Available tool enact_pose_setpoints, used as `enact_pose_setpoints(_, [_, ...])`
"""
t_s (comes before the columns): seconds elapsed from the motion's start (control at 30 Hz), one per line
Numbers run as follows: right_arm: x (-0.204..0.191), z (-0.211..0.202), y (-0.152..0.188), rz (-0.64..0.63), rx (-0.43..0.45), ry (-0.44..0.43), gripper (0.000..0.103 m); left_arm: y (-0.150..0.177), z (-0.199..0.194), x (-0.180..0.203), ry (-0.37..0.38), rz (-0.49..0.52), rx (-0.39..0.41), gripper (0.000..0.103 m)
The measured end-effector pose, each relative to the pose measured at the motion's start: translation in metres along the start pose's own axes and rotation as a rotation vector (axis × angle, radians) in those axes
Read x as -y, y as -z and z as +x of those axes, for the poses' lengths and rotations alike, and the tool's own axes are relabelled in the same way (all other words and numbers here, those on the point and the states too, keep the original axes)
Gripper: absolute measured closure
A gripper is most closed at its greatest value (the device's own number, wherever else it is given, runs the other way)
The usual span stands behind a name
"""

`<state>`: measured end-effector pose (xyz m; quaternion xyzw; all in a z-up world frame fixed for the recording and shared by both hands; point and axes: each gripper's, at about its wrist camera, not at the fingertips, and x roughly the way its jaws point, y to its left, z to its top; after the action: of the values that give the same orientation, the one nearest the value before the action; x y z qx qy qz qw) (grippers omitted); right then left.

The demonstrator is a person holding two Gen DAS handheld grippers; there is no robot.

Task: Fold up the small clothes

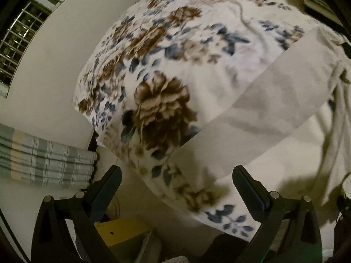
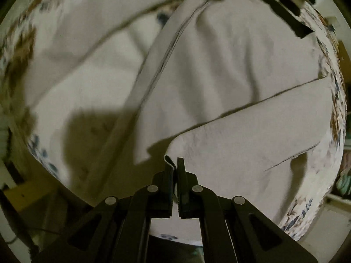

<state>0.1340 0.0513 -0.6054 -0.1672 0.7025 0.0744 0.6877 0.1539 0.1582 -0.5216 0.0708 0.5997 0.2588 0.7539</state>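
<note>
One pale cream garment [image 2: 219,76] lies spread across the middle of the right wrist view, on a floral-printed cover [image 1: 166,70] with brown blooms and blue leaves; in the left wrist view the same garment [image 1: 274,100] shows as a broad band running from the upper right of the frame down toward the lower centre. A long seam or hem crosses it from the top centre down to the lower left of the right wrist view, and a folded flap reaches out to the right edge. The right tongs [image 2: 174,166], at the bottom centre of that view, are pressed together on a corner of the garment, a small dark tab of cloth pinched between their tips. The left tongs [image 1: 176,188] stand wide apart at the bottom of the left wrist view, one finger at the lower left and one at the lower right, holding nothing; the floral cover and the edge of the garment lie between and beyond them, and whether they touch the cloth cannot be told. One stack of folded plaid fabric [image 1: 46,160], in green, cream and white stripes, sits at the left edge of that view, beside the floral cover. One yellow box [image 1: 122,230] shows at the bottom, below the cover, its contents hidden. A barred window [image 1: 19,41] fills the upper left corner.
</note>
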Motion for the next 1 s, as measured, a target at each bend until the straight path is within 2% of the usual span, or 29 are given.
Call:
enact_pose_setpoints(0.07, [0.008,0.013,0.0,0.02,-0.057,-0.045,0.099,0.002,0.01,-0.005,0.018,-0.013,-0.023,0.0])
enact_pose_setpoints(0.1, [0.02,0.016,0.0,0.058,-0.084,-0.102,0.098,0.002,0.018,-0.009,0.053,-0.033,-0.045,0.0])
enact_pose_setpoints(0.17, [0.041,0.016,-0.001,0.128,-0.115,-0.194,0.081,0.002,0.027,-0.016,0.132,-0.075,-0.086,0.0])
enact_pose_setpoints(0.2, [0.059,0.013,0.0,0.188,-0.117,-0.25,0.064,0.001,0.034,-0.021,0.179,-0.1,-0.109,0.0])
enact_pose_setpoints(0.23, [0.073,0.009,0.001,0.229,-0.106,-0.272,0.053,0.001,0.044,-0.027,0.231,-0.133,-0.134,0.0])
enact_pose_setpoints(0.4, [0.136,0.003,0.01,0.395,-0.08,-0.254,0.052,-0.002,0.091,-0.047,0.377,-0.238,-0.235,0.0])
enact_pose_setpoints(0.53, [0.173,0.017,0.02,0.492,-0.105,-0.23,0.052,-0.006,0.128,-0.05,0.435,-0.302,-0.295,0.003])
enact_pose_setpoints(0.57, [0.179,0.021,0.022,0.509,-0.11,-0.227,0.052,-0.007,0.135,-0.048,0.451,-0.31,-0.308,0.007])
enact_pose_setpoints(0.6, [0.184,0.023,0.024,0.518,-0.112,-0.224,0.052,-0.008,0.142,-0.043,0.461,-0.309,-0.317,0.02])
enact_pose_setpoints(0.67, [0.189,0.026,0.029,0.541,-0.12,-0.219,0.052,-0.011,0.143,-0.035,0.421,-0.276,-0.294,0.027])
enact_pose_setpoints(0.7, [0.197,0.028,0.031,0.549,-0.123,-0.221,0.052,-0.013,0.138,-0.033,0.408,-0.264,-0.259,0.044])
enact_pose_setpoints(0.73, [0.196,0.031,0.032,0.56,-0.125,-0.224,0.052,-0.014,0.132,-0.03,0.395,-0.251,-0.233,0.073])
enact_pose_setpoints(0.77, [0.199,0.034,0.034,0.571,-0.129,-0.223,0.052,-0.016,0.125,-0.026,0.381,-0.227,-0.209,0.086])
enact_pose_setpoints(0.83, [0.203,0.041,0.04,0.59,-0.129,-0.224,0.052,-0.018,0.109,-0.023,0.358,-0.213,-0.176,0.102])
enact_pose_setpoints(0.9, [0.208,0.043,0.044,0.603,-0.13,-0.221,0.052,-0.02,0.092,-0.024,0.367,-0.204,-0.143,0.101])
enact_pose_setpoints(1.0, [0.219,0.043,0.055,0.616,-0.121,-0.218,0.052,-0.027,0.038,-0.014,0.374,-0.129,-0.032,0.101])
